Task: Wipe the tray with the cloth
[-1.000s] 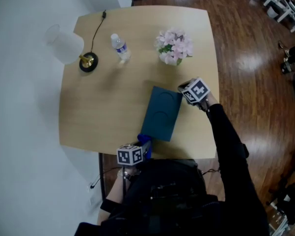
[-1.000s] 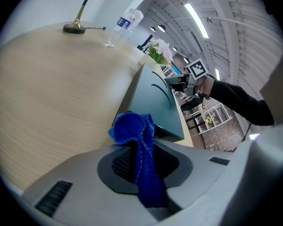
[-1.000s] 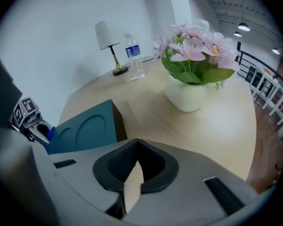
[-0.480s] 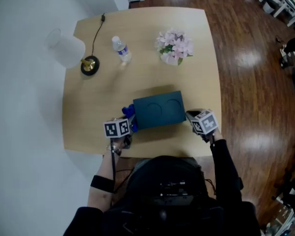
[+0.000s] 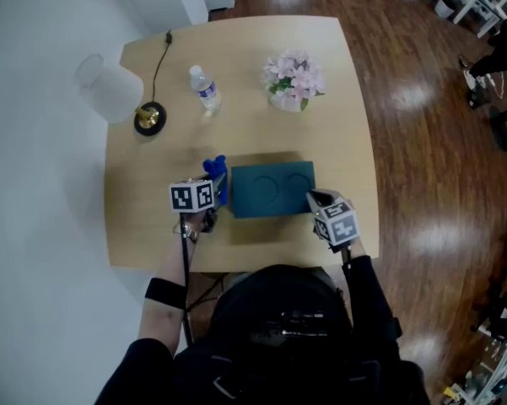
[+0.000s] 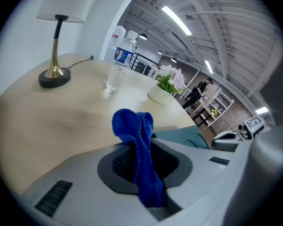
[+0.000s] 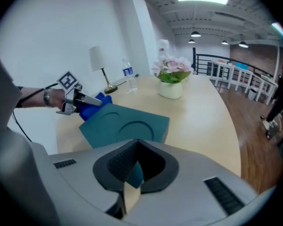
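The teal tray (image 5: 272, 188) with two round recesses lies crosswise on the table, near its front edge. My right gripper (image 5: 320, 202) is at the tray's near right corner. In the right gripper view the jaws (image 7: 132, 173) are shut on that corner, and the tray (image 7: 125, 126) stretches away from them. My left gripper (image 5: 207, 194) is at the tray's left end, shut on a blue cloth (image 5: 215, 175). The cloth (image 6: 139, 145) sticks up in a bunch from between the left jaws, just above the table beside the tray's edge (image 6: 183, 138).
On the far half of the light wooden table (image 5: 143, 234) stand a lamp with a brass base (image 5: 148, 115) and white shade (image 5: 105, 81), a water bottle (image 5: 204, 87) and a pot of pink flowers (image 5: 291, 83). Dark wooden floor lies to the right.
The tray has swung from lengthwise to crosswise with the right gripper on its corner. The left gripper with the cloth rose from the table's front edge to the tray's left end.
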A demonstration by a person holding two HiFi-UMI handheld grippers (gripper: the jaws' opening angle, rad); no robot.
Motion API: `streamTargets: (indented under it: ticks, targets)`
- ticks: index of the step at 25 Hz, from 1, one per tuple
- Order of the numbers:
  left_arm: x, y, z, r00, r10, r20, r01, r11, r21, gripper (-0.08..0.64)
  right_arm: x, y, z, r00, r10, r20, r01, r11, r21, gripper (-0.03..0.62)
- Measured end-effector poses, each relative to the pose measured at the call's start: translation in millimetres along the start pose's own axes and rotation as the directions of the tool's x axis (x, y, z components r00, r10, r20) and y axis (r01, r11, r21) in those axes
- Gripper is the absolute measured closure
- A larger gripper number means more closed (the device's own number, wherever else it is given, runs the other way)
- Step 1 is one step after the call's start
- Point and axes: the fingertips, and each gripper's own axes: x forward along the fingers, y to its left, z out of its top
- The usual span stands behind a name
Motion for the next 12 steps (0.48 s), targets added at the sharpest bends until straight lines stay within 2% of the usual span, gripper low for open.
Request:
streamTargets:
  ticks: [2, 5, 9, 12]
  targets:
    - [10, -3, 6, 0.999, -0.032, -0.001, 0.032, 0.999, -0.018, 0.486, 12, 11, 0, 0.999, 0.002, -0.034, -0.003, 0.999, -0.035, 0.583]
    - [24, -5, 5, 0.998, -0.07, 0.007, 0.07, 0.994, -0.084, 0.486, 22, 13, -6, 0.998, -0.018, -0.065, 0.016, 1.0, -0.025, 0.583]
    - [31, -1, -8, 0.992, -0.124, 0.014, 0.124, 0.976, -0.177, 0.486, 24, 8, -6, 0.997, -0.037, -0.074, 0.036, 0.999, -0.02, 0.583]
    - [29, -4, -25, 0.986, -0.163, 0.013, 0.162, 0.963, -0.214, 0.488, 25, 7, -6, 0.996, -0.036, -0.083, 0.033, 0.999, -0.038, 0.583]
